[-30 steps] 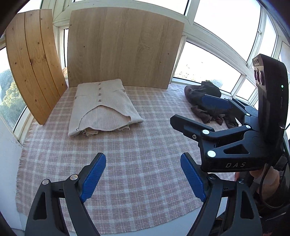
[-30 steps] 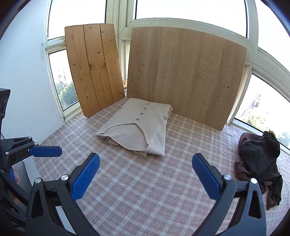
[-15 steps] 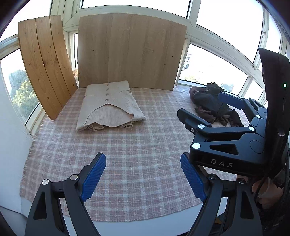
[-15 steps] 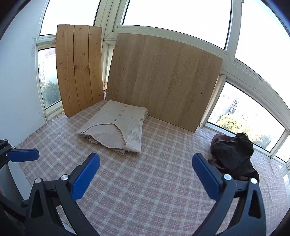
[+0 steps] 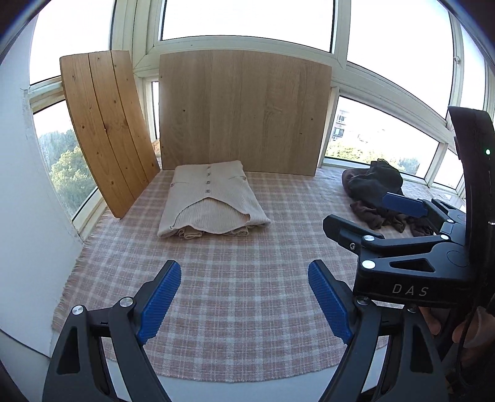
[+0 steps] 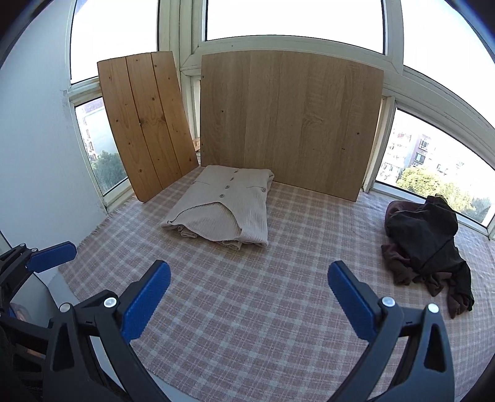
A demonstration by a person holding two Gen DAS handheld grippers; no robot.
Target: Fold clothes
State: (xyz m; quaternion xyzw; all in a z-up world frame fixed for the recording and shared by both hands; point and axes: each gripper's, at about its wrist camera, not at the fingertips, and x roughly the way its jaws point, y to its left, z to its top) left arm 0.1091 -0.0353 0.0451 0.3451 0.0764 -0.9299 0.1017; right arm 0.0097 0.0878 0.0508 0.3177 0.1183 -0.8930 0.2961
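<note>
Above the checked cloth, left tongs and right tongs tilted downward, spread, empty

A pink plaid cloth is spread before white-framed bay windows, against which two wooden boards are leaned; daylight is admitted.

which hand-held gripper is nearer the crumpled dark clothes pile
Right. The right hand-held gripper hangs just before the crumpled dark clothes pile; the left hand-held gripper sits farther left.
</note>
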